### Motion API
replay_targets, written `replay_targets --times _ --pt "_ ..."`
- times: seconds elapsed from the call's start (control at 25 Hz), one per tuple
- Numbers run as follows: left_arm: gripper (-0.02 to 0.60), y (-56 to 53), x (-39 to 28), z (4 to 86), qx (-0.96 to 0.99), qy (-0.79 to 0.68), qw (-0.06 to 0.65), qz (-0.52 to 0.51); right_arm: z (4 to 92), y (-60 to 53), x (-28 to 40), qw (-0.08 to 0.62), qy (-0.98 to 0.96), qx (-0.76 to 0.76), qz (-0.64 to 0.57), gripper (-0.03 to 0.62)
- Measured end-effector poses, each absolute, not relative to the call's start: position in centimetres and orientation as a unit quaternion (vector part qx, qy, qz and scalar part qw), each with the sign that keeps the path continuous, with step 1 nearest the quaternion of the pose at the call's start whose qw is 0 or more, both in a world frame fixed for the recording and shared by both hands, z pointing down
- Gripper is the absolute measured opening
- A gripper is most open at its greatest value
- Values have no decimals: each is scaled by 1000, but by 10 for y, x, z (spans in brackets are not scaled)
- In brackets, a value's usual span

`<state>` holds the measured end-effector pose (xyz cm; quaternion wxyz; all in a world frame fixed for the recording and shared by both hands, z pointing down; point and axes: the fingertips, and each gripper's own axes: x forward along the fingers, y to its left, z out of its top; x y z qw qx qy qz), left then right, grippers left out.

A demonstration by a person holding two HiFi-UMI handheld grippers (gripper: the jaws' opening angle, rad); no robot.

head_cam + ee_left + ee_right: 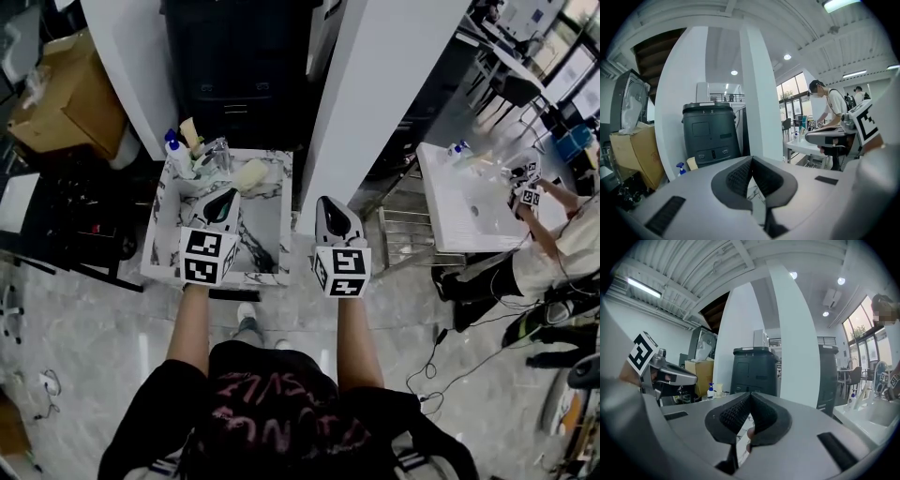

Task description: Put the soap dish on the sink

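Both pairs of jaws are seen pressed together, with nothing held between them. The left gripper [226, 197] is held over the basin of the sink [161, 234], the right gripper [326, 202] just past its right edge. The soap dish [249, 174] is found on the back rim (towards the right corner), near the tap [217, 150].

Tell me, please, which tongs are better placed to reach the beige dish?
Left: the left tongs hang over the sink near the beige dish; the right tongs hang beyond its right rim.
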<state>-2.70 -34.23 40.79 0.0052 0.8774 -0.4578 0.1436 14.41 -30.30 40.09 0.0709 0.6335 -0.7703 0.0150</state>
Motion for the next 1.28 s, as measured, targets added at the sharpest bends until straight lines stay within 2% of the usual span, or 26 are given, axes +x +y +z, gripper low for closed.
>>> replay_targets --times 0.6,1.28 --pt "15 -268 -39 380 868 -483 -19 112 379 -246 156 42 -773 633 0 12" --pt "14 -255 -50 379 862 -498 -1 94 371 -234 148 45 -779 625 -14 12"
